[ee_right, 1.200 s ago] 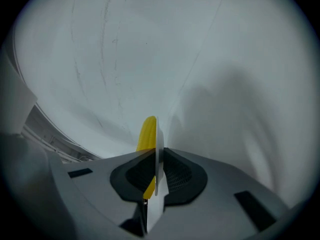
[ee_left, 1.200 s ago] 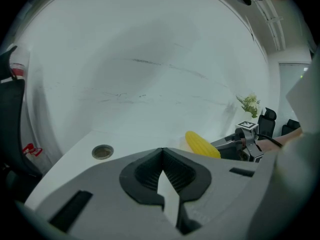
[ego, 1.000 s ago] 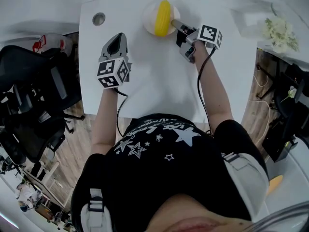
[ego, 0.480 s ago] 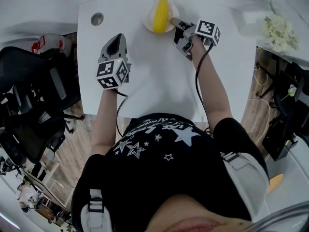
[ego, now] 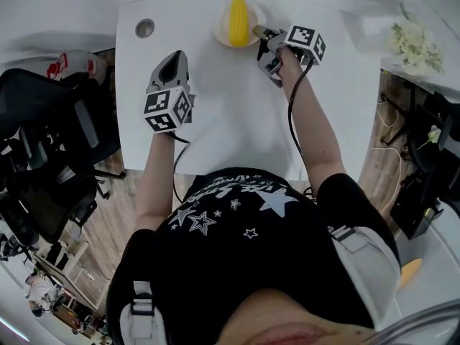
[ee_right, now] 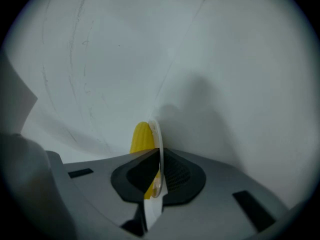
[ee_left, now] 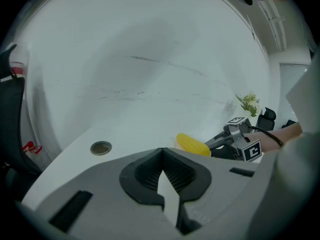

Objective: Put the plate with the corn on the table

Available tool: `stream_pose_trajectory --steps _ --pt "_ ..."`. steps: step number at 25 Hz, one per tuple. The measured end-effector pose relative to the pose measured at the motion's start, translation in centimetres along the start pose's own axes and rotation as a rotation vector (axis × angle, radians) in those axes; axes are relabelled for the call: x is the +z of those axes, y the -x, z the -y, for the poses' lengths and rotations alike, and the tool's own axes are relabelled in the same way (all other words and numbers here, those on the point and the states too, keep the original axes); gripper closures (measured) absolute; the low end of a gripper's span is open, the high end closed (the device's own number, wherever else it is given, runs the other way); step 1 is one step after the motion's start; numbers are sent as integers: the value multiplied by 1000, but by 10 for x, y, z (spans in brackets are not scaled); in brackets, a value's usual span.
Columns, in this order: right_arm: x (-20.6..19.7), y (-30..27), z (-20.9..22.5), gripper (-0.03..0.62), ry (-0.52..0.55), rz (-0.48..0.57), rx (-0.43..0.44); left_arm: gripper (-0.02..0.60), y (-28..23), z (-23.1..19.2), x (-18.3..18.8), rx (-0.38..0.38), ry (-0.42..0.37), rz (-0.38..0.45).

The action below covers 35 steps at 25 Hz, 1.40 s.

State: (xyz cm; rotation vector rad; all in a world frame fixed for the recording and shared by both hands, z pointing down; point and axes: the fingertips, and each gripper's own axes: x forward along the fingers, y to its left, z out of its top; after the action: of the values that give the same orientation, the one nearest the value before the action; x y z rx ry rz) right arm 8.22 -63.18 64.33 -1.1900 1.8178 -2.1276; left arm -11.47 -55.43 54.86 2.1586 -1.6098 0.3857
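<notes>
A white plate [ego: 220,31] carrying a yellow corn cob [ego: 238,19] is at the far middle of the white table [ego: 230,113]. My right gripper [ego: 256,32] reaches it from the right and is shut on the plate's right rim. Its jaws have just been closing with the rim between them. In the right gripper view the thin rim [ee_right: 156,134] runs edge-on through the right gripper [ee_right: 159,159], with the corn [ee_right: 140,136] just behind. I cannot tell whether the plate touches the table. My left gripper [ego: 175,54] hovers over the table's left part, shut and empty. The left gripper view shows the corn [ee_left: 192,144] beyond the left gripper [ee_left: 162,156].
A round cable hole [ego: 144,28] sits in the table's far left corner. A white wall rises right behind the table. A black office chair [ego: 50,142] stands to the left. Pale flowers [ego: 415,45] and a white box [ego: 374,26] lie at the far right.
My right gripper has shifted slightly left and toward the far edge, rolling a little, and the plate with the corn went with it. The left gripper has stayed put.
</notes>
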Motion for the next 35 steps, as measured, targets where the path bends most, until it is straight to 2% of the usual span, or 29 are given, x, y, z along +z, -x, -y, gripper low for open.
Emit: stream_pose_trajectory --steps 3,9,13,17,28,35 --pt "-1 0 2 576 18 7 -53 575 0 3 -1 -4 2 -1" --pt "-4 -1 0 545 25 14 -89 575 1 8 2 -15 -6 3" --pt "-4 -1 -3 504 86 22 -135 575 2 9 4 -14 -10 5" --pt "-3 0 -5 493 146 24 -186 575 3 10 5 -17 -11 6" --pt "2 7 -10 400 231 83 -206 575 4 13 6 -28 -8 5" --pt "3 16 -7 399 249 102 -223 575 6 17 8 -36 -8 12"
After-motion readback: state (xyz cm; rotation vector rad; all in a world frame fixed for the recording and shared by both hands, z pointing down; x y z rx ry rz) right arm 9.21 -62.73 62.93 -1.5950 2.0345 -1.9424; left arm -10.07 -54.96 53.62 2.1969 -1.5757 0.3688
